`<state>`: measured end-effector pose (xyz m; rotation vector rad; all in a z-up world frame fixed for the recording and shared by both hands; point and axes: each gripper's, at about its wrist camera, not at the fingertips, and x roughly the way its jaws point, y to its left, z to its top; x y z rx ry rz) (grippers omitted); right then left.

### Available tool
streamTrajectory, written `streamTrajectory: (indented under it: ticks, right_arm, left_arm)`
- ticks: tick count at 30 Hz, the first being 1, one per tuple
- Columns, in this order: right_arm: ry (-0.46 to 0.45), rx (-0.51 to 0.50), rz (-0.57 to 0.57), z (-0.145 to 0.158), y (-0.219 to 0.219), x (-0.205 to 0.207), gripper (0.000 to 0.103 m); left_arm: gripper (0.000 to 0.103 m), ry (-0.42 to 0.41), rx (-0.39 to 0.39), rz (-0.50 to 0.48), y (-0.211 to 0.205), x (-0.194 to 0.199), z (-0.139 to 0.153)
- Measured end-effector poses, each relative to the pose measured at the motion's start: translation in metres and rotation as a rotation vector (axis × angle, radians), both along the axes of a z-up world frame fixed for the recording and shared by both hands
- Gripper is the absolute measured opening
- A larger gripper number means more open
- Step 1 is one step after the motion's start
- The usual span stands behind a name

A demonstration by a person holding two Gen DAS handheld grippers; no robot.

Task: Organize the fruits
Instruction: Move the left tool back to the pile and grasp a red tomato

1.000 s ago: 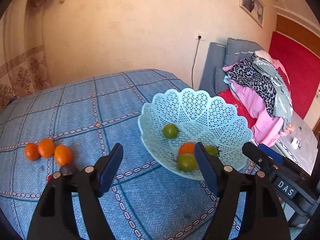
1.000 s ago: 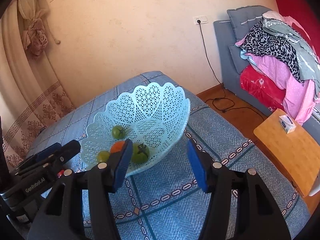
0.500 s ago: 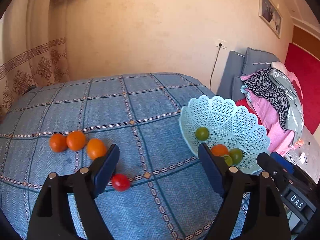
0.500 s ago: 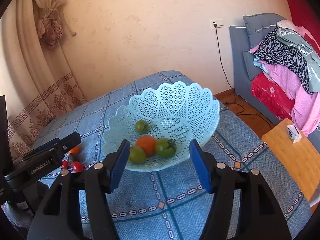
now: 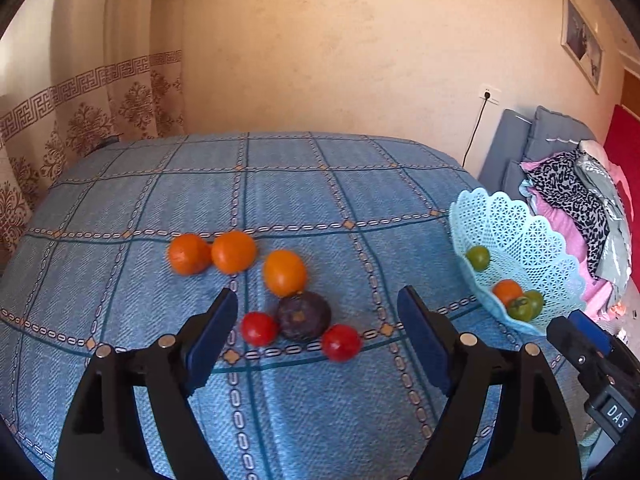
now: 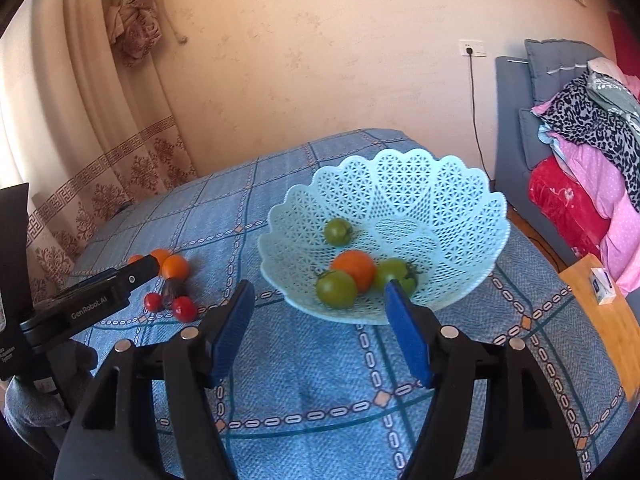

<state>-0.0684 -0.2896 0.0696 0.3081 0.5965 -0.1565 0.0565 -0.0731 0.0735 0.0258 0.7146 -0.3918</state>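
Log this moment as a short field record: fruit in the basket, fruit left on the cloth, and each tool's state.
basket: three green fruits, one orange fruit
on tablecloth: three oranges, one dark purple fruit, two red tomatoes
left tool: open, empty, above the loose fruit
right tool: jaws opening, nothing between them, in front of the basket

Patterned curtain (image 6: 100, 128), wall socket (image 6: 472, 48), clothes pile (image 6: 592, 128) on grey sofa (image 6: 516, 128), wooden side table (image 6: 604, 320)
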Motion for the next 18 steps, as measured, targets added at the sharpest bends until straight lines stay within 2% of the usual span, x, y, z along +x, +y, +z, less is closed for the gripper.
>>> streamTrajectory:
  ticks: [6,18]
  right_arm:
    - [0.014,-0.015,0.033,-0.003,0.013,0.005,0.069]
    - [0.019,-0.043,0.069,-0.002,0.031,0.009,0.069]
  left_arm:
    - [0.081,0.030,0.020,0.035,0.018,0.007,-0.013]
    - [0.060,0.100,0.027,0.041,0.035,0.018,-0.037]
